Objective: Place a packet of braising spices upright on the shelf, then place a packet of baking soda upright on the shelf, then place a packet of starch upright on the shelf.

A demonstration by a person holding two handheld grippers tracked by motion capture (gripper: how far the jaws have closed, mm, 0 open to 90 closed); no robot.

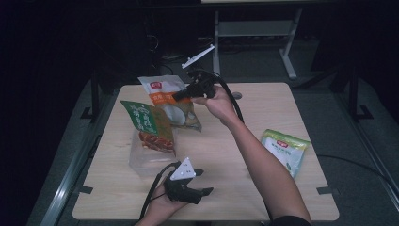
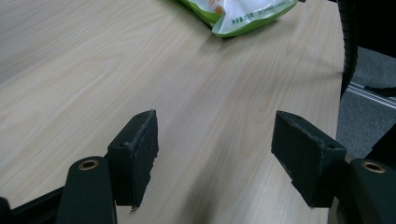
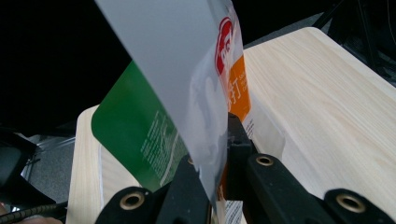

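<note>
Right gripper (image 1: pixel 181 95) was raised over the far half of the wooden table (image 1: pixel 263 101), jaws pinched tight on the white-and-orange snack pouch (image 1: pixel 170 101); in the right gripper view the pouch (image 3: pixel 196 93) rose between the closed jaws, lifted and tilted. Just beside it stood the green-topped pouch of red snacks (image 1: pixel 149 134), its clear bottom on the table. Left gripper (image 1: pixel 200 182) sat low at the near edge, jaws spread wide with nothing between them, bare tabletop ahead. A light green packet (image 1: pixel 286 149) lay flat near the right edge, well apart from both grippers.
</note>
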